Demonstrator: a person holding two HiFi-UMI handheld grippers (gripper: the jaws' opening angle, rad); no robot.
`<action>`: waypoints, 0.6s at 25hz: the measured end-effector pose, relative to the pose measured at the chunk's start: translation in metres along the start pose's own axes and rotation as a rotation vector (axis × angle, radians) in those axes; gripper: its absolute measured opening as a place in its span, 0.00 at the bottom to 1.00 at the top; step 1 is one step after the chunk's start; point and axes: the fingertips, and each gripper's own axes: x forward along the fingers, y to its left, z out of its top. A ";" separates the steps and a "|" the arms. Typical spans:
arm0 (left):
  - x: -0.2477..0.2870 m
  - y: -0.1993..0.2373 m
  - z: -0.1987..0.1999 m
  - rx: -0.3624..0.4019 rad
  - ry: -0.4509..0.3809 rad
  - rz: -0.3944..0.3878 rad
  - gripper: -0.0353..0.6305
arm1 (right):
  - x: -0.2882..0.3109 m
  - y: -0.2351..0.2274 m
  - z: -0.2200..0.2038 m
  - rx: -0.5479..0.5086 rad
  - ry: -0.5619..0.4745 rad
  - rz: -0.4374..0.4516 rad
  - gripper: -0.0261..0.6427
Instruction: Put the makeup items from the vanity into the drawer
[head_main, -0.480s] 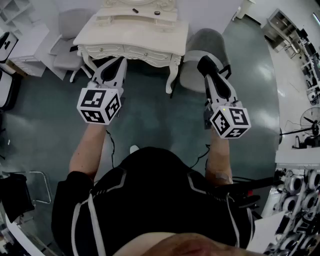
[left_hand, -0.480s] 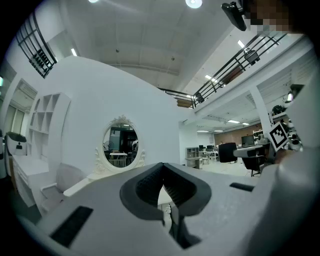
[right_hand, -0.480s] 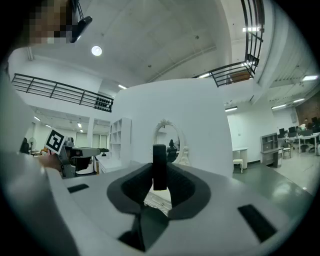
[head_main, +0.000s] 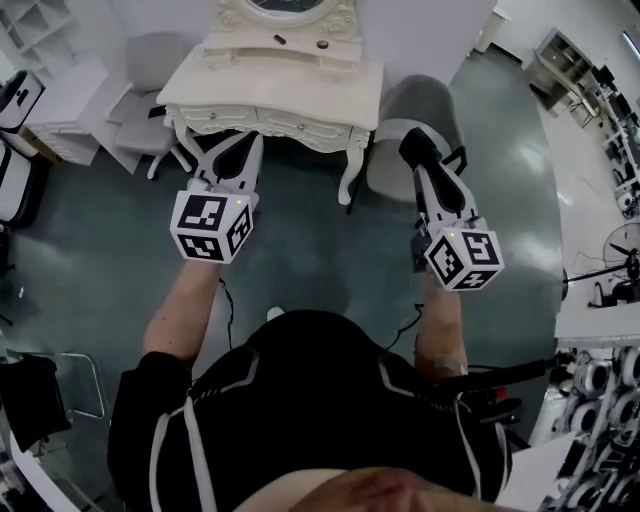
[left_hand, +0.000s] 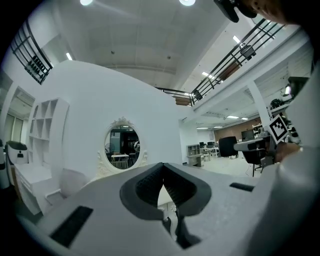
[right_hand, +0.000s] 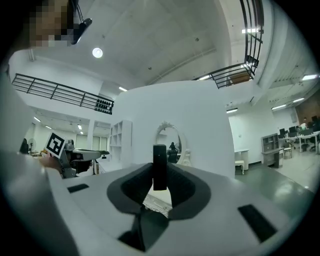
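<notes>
a slim black stick-shaped makeup item (right_hand: 159, 167) stands upright between the pads of the right gripper (right_hand: 159, 181), which is clamped on its lower part; most of its length rises free above the pads. with so little of it gripped, a jolt or a quick tilt could lever it sideways and drop it to the floor, since it hangs well short of the ornate white vanity (head_main: 200, 88).

the left gripper (left_hand: 163, 174) has its jaws pressed together with nothing between them. the white drawer fronts (head_main: 300, 127) along the vanity's near edge look closed, so this gripper would probably have to part its jaws and pull one out. a missed or glancing catch on the small knob would leave the stick nowhere to go.

two small dark makeup items (head_main: 280, 39) lie on the far raised shelf of the vanity. reaching for them over an open drawer could knock them further back.

a grey upholstered chair (head_main: 440, 95) stands just right of the vanity, under the right gripper's path, and could be bumped.
</notes>
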 end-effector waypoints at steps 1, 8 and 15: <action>0.000 0.001 -0.001 0.002 0.000 -0.004 0.06 | 0.000 0.002 0.000 0.007 -0.002 -0.002 0.17; -0.006 0.022 -0.005 -0.038 -0.019 0.005 0.06 | 0.016 0.023 0.002 0.027 0.002 -0.003 0.17; -0.018 0.051 -0.013 -0.045 -0.026 -0.008 0.06 | 0.035 0.049 0.003 0.014 0.003 -0.019 0.17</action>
